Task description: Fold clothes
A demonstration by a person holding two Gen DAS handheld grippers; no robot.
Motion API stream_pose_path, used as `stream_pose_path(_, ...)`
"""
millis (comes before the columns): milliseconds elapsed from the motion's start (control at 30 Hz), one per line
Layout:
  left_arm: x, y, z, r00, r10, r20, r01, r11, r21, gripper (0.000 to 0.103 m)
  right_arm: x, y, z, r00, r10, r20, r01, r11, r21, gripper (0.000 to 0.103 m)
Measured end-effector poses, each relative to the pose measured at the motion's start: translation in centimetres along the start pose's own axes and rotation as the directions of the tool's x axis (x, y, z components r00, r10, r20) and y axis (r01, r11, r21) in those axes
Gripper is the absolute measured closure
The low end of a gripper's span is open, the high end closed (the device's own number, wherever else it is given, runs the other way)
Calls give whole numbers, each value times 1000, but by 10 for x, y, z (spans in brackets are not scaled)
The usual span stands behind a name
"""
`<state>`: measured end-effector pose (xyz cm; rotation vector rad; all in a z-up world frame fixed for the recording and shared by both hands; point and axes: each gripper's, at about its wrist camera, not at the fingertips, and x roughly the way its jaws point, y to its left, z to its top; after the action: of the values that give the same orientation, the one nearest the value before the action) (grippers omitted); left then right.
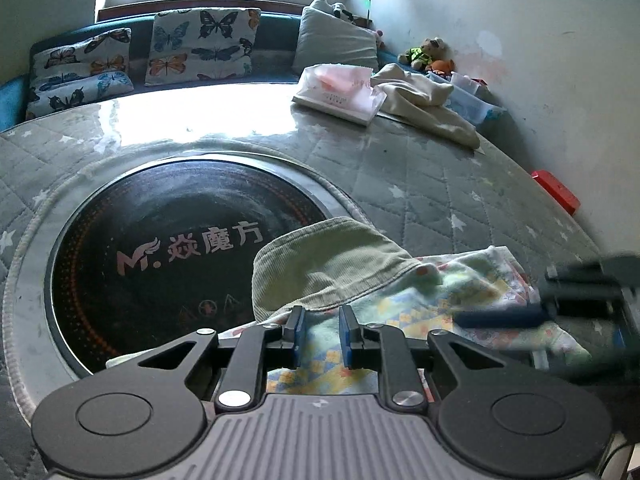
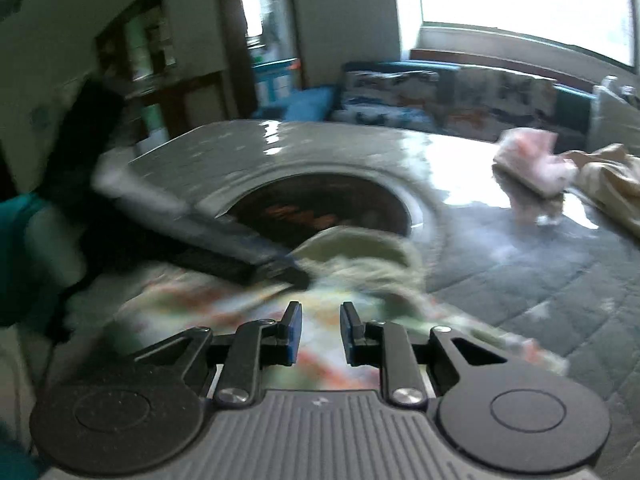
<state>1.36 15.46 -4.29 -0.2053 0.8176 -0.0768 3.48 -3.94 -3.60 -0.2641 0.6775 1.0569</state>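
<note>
Left wrist view
- Left gripper (image 1: 322,330): fingers apart, narrow gap, nothing between them; poised over the near edge of the garment.
- Garment (image 1: 400,304): patterned pastel cloth with an olive corduroy part (image 1: 324,264), lying rumpled on the worktop (image 1: 420,184), partly over the black cooktop (image 1: 160,248).
- Right gripper (image 1: 500,318): seen at the right, blurred, low over the cloth; cannot tell its state from here.
- Far corner: beige cloth (image 1: 420,100), unfolded, beside a tissue pack (image 1: 340,92).

Right wrist view (blurred)
- Right gripper (image 2: 320,334): fingers apart, narrow gap, empty; cloth below them.
- Left gripper (image 2: 280,268): comes in from the left, tip at the olive part (image 2: 360,252); contact unclear.
- Garment (image 2: 240,304): bunched, no clean edges.

Progress
- Done: judged nothing yet; no neat fold visible.
- Left: grip edges, spread flat, fold; beige cloth also waits.
</note>
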Motion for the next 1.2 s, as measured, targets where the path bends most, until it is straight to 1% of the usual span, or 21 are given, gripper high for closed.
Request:
stream_pose_path(100,1,-1,-1,1000,5,0,-5,1000,-2,83,-2,22,-13,999,20,-33,-22,997,-74,82)
stream_pose_path(167,2,-1,-1,1000,8,2,-8,1000,-3,83,-5,35,-23,999,13,-43,-18,993,-116,82)
stream_pose_path(267,3,-2,-2,1000,11,5,-11,1000,-4,83,-14,53,-36,999,20,-45,-28,986,-166,82)
stream_pose_path(333,3,-2,-2,1000,13,7,-13,1000,-5,83,-20,61,-43,999,13,-37,-19,983,-183,82)
stream_pose_path(433,0,-2,-3,1000,16,14,-16,1000,-11,83,-25,63,-42,999,27,-36,-32,987,-157,82)
stream_pose_path(533,-15,-3,-5,999,14,50,-13,1000,-16,80,-35,55,-38,999,42,-13,-43,995,-88,82)
stream_pose_path(600,-31,-7,-9,997,-1,81,2,1000,-8,78,-41,48,-39,1000,14,8,-14,998,-58,82)
stream_pose_path(667,-47,-14,-17,995,-27,96,26,1000,10,78,-44,38,-40,1000,5,16,-4,1000,-4,82)
stream_pose_path(767,-65,-29,-34,993,-69,98,64,997,47,78,-46,28,-44,999,-27,22,26,998,48,82)
stream_pose_path(867,-73,-39,-53,991,-100,84,95,994,62,79,-49,23,-49,998,-52,30,49,996,74,82)
stream_pose_path(967,-80,-43,-73,993,-92,80,87,994,63,79,-54,18,-56,996,-79,28,76,993,94,82)
stream_pose_path(1033,-83,-41,-84,993,-90,76,86,995,47,79,-59,12,-61,995,-101,24,98,989,116,82)
stream_pose_path(1200,-87,-29,-101,996,-57,71,57,998,1,79,-68,-3,-73,987,-160,10,156,973,170,81)
